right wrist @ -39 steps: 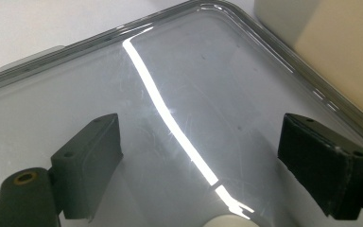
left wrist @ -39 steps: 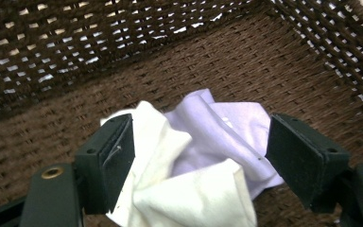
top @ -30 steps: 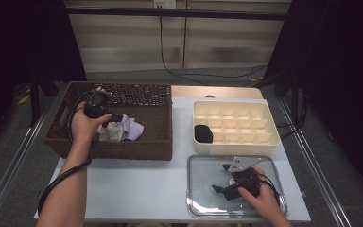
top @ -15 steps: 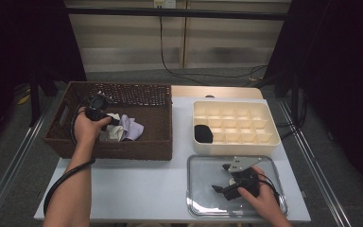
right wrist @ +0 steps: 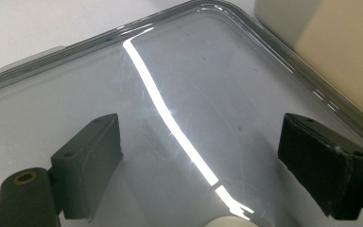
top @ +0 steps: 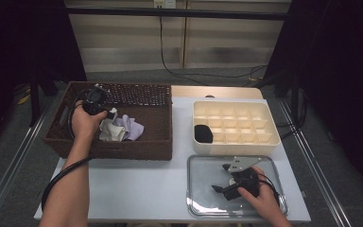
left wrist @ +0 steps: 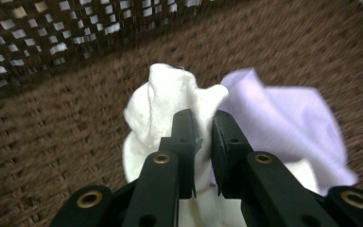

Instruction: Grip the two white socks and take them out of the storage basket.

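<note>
Where jaws pinch it, the white cloth [left wrist: 163, 101] looks crumpled.

Crumpled white cloth [left wrist: 163, 101], pinched upward, inside brown wicker basket [top: 156, 137]

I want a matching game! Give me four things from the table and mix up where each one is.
Things:
1. white cloth
2. purple cloth
3. black bundle
4. right gripper

Places:
A. in a corner pocket of the cream box
B. lying in the brown basket, beside the pinched one
C. over the clear tray, jaws wide apart
D. pinched between the jaws of the left gripper, which have just been closing on it

Pairs: 1-D, 2-B, 3-A, 4-C
</note>
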Demonstrator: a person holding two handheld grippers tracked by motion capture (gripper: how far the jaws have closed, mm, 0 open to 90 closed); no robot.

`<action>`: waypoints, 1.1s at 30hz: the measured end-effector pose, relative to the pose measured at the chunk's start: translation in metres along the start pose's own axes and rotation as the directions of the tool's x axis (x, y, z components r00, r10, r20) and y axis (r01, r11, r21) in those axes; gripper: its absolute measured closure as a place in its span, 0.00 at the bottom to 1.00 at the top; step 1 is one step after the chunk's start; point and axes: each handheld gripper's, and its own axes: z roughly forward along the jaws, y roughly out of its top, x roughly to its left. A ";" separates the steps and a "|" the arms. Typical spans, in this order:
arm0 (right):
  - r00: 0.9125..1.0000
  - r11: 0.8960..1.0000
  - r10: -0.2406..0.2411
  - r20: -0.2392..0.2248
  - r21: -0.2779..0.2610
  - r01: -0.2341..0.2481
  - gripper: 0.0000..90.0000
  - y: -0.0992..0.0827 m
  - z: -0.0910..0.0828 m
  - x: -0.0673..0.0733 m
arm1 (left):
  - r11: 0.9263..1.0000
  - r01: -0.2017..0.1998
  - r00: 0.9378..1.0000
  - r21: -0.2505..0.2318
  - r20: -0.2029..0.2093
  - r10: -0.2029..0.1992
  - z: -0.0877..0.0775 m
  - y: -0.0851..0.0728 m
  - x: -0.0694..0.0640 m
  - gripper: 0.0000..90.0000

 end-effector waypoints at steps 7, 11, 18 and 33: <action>1.000 1.000 0.005 -0.001 0.000 -0.005 0.15 0.000 0.000 0.000 | 1.000 0.013 1.000 -0.013 0.027 -0.012 -0.018 0.010 -0.004 0.92; 1.000 1.000 0.003 0.000 -0.001 -0.003 0.15 0.000 0.000 0.000 | 0.999 0.027 0.998 -0.019 0.049 -0.026 -0.028 0.011 -0.004 0.94; 1.000 1.000 0.003 0.000 0.000 -0.003 0.15 0.000 0.000 0.000 | 0.999 0.038 0.996 -0.039 0.084 -0.035 -0.042 0.012 -0.006 0.94; 1.000 1.000 0.004 0.000 0.000 -0.004 0.15 0.000 0.000 0.000 | 0.999 0.004 0.983 -0.053 0.182 0.006 -0.070 0.024 -0.025 0.95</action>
